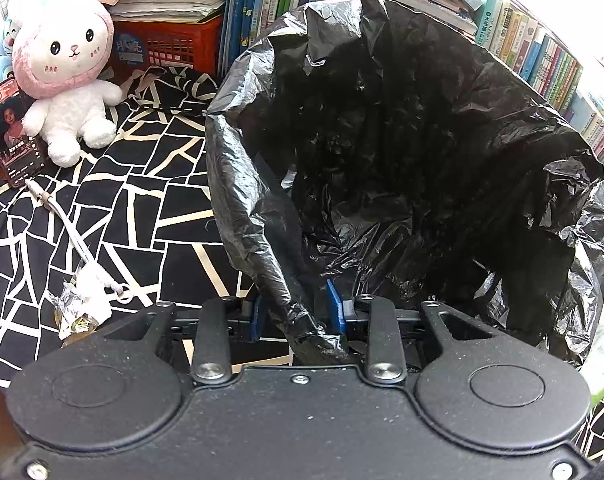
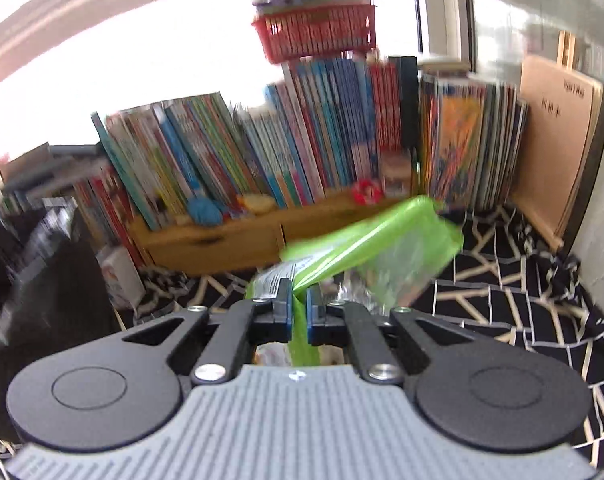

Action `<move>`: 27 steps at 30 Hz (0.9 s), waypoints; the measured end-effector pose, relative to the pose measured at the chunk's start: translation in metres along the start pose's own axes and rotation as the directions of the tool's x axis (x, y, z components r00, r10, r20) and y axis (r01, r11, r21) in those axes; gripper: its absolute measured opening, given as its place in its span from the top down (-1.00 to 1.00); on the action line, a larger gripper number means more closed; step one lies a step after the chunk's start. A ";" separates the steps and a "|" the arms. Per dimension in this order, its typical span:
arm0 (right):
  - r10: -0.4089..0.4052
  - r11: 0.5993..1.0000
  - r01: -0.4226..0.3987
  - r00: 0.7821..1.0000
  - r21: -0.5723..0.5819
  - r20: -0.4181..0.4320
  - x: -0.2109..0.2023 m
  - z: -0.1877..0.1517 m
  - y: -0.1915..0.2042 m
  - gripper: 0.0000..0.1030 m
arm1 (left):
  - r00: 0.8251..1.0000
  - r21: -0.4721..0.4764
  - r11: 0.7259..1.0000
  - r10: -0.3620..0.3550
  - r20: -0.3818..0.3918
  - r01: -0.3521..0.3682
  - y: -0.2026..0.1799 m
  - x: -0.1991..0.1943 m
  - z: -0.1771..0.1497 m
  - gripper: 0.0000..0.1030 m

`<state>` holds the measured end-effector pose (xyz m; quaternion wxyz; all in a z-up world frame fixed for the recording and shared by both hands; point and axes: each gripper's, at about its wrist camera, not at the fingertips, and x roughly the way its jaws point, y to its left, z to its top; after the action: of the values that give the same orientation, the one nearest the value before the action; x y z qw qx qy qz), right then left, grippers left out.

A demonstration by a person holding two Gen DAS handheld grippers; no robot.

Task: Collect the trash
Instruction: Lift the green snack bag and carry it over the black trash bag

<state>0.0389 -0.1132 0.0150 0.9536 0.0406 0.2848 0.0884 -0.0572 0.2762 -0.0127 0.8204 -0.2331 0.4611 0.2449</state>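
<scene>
Since it is thin plastic film, the green wrapper (image 2: 366, 236) should be very light, floppy and crinkly, a bit slick; best held by a bunched edge, which is where the right gripper (image 2: 297, 300) is clamped on it now. It looks bright green with a clear panel and a white printed label, blurred, sticking out ahead of the pads, above the patterned sheet (image 2: 522, 292) and right of the black bag (image 1: 402, 140). The left gripper (image 1: 297, 312) is closed on the bag's near rim, holding its mouth wide open. More crumpled trash (image 1: 81, 304) lies on the sheet left of the bag.
</scene>
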 end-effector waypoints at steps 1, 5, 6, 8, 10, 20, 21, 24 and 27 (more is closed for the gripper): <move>0.009 1.000 -0.009 1.000 0.001 0.014 -0.006 0.007 0.001 0.81 | 1.000 0.000 1.000 -0.002 0.000 0.002 0.000 0.000 0.000 0.42; 0.035 0.999 -0.036 0.997 0.011 0.067 -0.028 0.037 0.007 0.81 | 1.000 -0.003 1.000 -0.007 -0.002 0.007 0.002 0.000 0.001 0.42; 0.037 0.999 -0.039 0.996 0.016 0.078 -0.033 0.043 0.009 0.81 | 1.000 -0.004 1.000 -0.008 -0.002 0.008 0.002 0.000 0.002 0.42; 0.051 0.998 -0.054 0.994 0.020 0.100 -0.042 0.055 0.013 0.81 | 1.000 -0.005 1.000 -0.012 -0.003 0.012 0.003 0.000 0.002 0.42; 0.062 0.998 -0.065 0.991 0.022 0.121 -0.051 0.065 0.018 0.81 | 1.000 -0.006 1.000 -0.015 -0.005 0.015 0.004 0.001 0.003 0.42; 0.140 0.990 -0.141 0.970 -0.013 0.200 -0.091 0.099 0.055 0.81 | 1.000 0.028 1.000 -0.009 -0.011 0.009 0.001 0.001 0.005 0.42; 0.154 0.988 -0.154 0.966 -0.018 0.206 -0.095 0.102 0.060 0.81 | 1.000 0.031 0.999 -0.008 -0.011 0.009 0.001 0.001 0.004 0.42; 0.206 0.978 -0.204 0.955 -0.030 0.216 -0.103 0.108 0.076 0.81 | 1.000 0.038 0.999 -0.008 -0.011 0.008 0.000 0.001 0.004 0.42; 0.268 0.963 -0.266 0.939 -0.040 0.215 -0.109 0.111 0.094 0.80 | 1.000 0.037 0.999 -0.009 -0.011 0.009 0.000 0.001 0.004 0.42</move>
<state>-0.0034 -0.0452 0.1781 0.9585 0.0833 0.1697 0.2134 -0.0544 0.2788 -0.0122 0.8230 -0.2212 0.4692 0.2314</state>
